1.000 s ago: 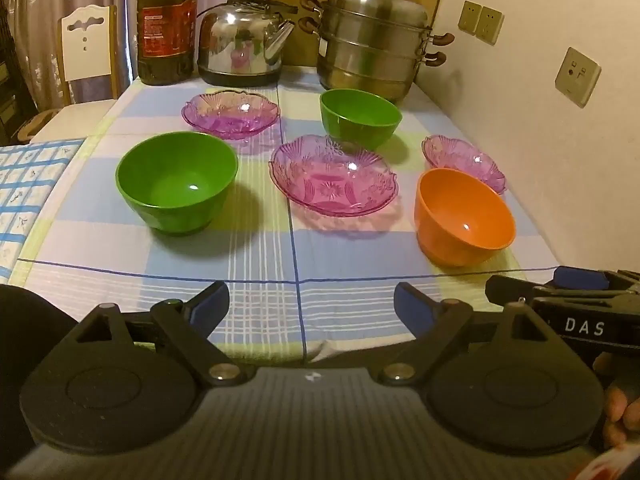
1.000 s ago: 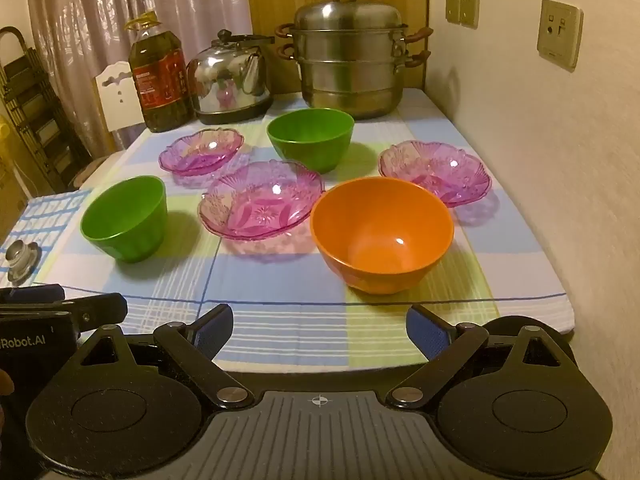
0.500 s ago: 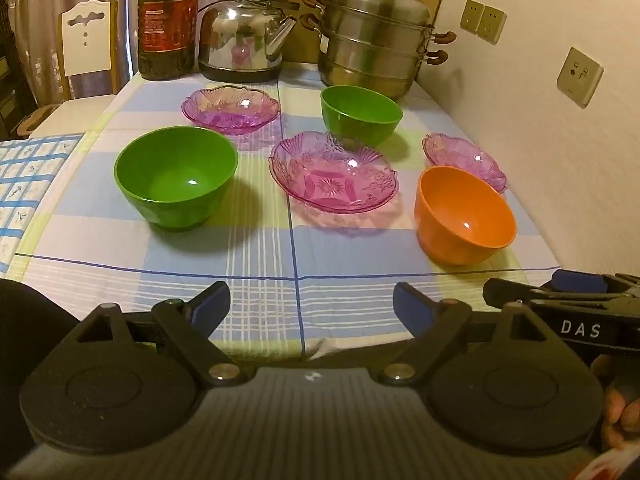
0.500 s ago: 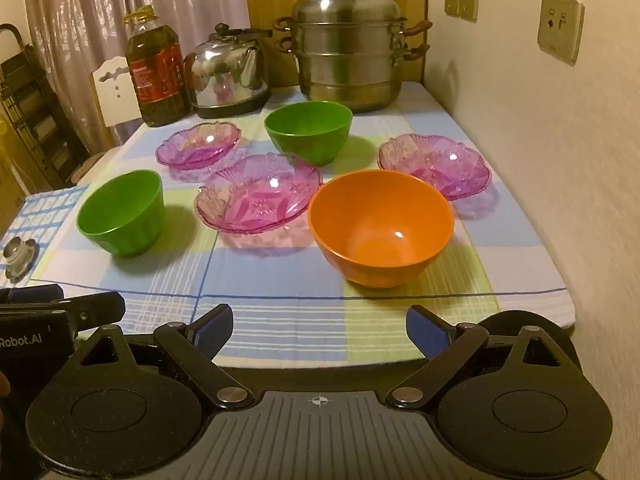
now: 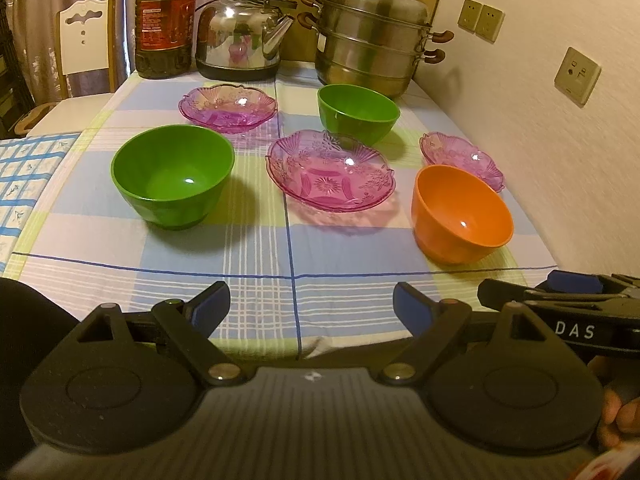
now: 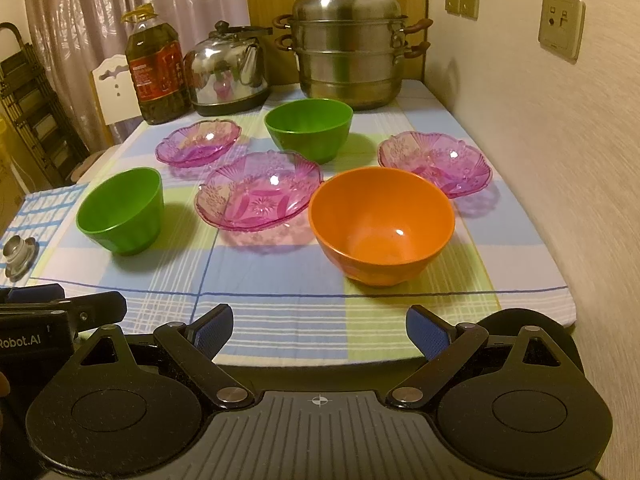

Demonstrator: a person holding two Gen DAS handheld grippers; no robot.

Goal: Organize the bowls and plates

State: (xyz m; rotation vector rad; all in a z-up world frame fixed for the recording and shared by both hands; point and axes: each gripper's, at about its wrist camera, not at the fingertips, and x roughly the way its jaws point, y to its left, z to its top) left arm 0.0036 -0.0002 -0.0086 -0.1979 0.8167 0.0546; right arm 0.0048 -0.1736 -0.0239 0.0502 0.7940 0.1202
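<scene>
Nearest the viewer, the left gripper [image 5: 311, 307] and the right gripper [image 6: 319, 327] are held over the front edge of the table [image 6: 280, 308], both with jaws spread wide and nothing between them. Nothing has been gathered yet; a first pick appears to be the step in hand.

Just beyond the right gripper sits the orange bowl [image 6: 382, 224], upright and empty. Its rim is probably best pinched with one pad inside and one outside, then lifted straight up, since the large pink plate [image 6: 259, 196] lies just beside it on the left. Before the left gripper stands the near green bowl [image 5: 173, 176], apart from its neighbours.

Farther back are the far green bowl [image 6: 309, 128], a pink plate at the left [image 6: 198, 147] and another by the wall [image 6: 436, 162]. The glassy plates may slip on a shallow grip.

At the back stand an oil bottle [image 6: 157, 70], a kettle [image 6: 228, 76] and a steamer pot [image 6: 350, 44], well clear of the nearer dishes.
</scene>
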